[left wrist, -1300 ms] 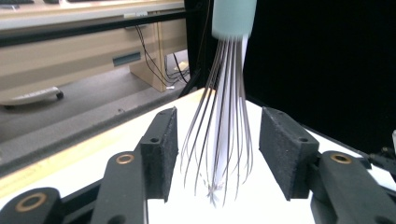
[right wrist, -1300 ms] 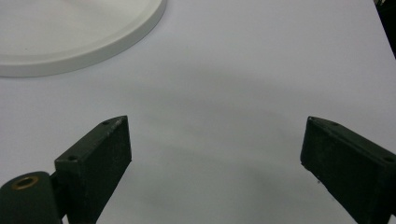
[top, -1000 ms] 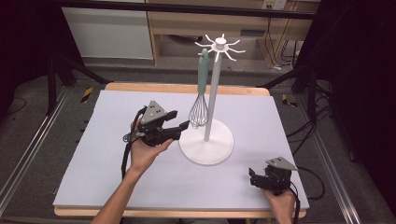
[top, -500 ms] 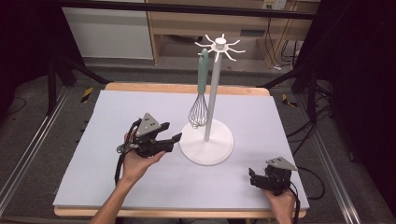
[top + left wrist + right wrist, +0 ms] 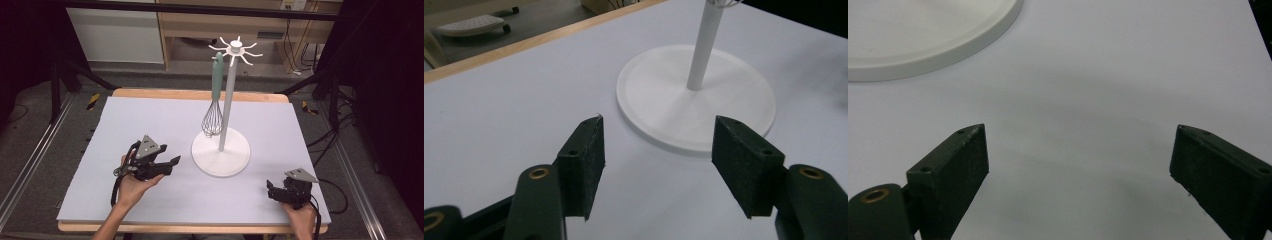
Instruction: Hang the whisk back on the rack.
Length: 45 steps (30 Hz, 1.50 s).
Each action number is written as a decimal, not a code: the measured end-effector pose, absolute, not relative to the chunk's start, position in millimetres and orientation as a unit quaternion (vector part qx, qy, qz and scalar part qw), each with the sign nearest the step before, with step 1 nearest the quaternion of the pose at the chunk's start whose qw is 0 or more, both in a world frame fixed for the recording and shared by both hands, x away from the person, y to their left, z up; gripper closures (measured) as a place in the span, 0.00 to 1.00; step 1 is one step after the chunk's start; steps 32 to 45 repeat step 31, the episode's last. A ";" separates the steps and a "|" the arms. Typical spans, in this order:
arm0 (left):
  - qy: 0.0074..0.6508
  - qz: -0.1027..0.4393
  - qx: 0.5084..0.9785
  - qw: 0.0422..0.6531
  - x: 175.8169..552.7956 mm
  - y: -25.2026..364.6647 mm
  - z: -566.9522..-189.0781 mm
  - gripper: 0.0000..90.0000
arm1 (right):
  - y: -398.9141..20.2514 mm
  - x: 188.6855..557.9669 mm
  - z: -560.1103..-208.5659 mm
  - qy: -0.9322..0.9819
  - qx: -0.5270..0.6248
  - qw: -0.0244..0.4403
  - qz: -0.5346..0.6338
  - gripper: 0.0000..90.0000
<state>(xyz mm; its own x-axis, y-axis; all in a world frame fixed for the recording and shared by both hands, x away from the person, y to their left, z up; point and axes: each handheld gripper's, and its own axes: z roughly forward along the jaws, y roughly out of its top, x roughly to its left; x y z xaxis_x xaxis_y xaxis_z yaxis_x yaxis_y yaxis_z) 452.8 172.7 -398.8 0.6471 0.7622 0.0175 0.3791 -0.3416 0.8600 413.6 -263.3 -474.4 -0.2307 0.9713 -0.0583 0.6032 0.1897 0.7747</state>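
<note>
A white stand [image 5: 227, 100] with hook arms at its top rises from a round base [image 5: 221, 152] [image 5: 694, 95] [image 5: 923, 35] at the table's middle. A whisk with a green handle [image 5: 215, 95] hangs from one hook, its wires just above the base. My left gripper [image 5: 170, 162] [image 5: 656, 150] sits low over the table, left of the base. Its jaws are opening, with nothing between them. Near the front right corner my right gripper [image 5: 271, 190] [image 5: 1078, 170] rests open and empty.
A pale grey mat [image 5: 150, 125] covers the wooden table [image 5: 200, 94]. Cables trail from both grippers. Beyond the far edge stand shelves and a white cabinet [image 5: 115, 35]; black frame legs flank the table.
My left gripper has drawn back from the whisk, toward the front left, and sunk close to the table. The whisk stays hanging on the stand. The right gripper has not moved.
</note>
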 end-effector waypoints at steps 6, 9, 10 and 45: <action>0.376 0.216 0.790 0.433 448.0 189.3 -412.9 0.40 | -263.6 413.5 -474.5 0.714 0.553 0.288 0.318 0.11; 0.384 0.217 0.790 0.425 445.8 197.3 -421.6 0.39 | -263.5 413.3 -474.4 0.714 0.554 0.289 0.317 0.11; 0.389 0.217 0.790 0.422 444.7 202.2 -425.8 0.39 | -263.8 413.2 -474.4 0.713 0.555 0.289 0.316 0.11; 0.461 0.244 0.761 0.386 444.2 266.3 -457.1 0.34 | -266.7 412.7 -476.7 0.715 0.559 0.291 0.301 0.12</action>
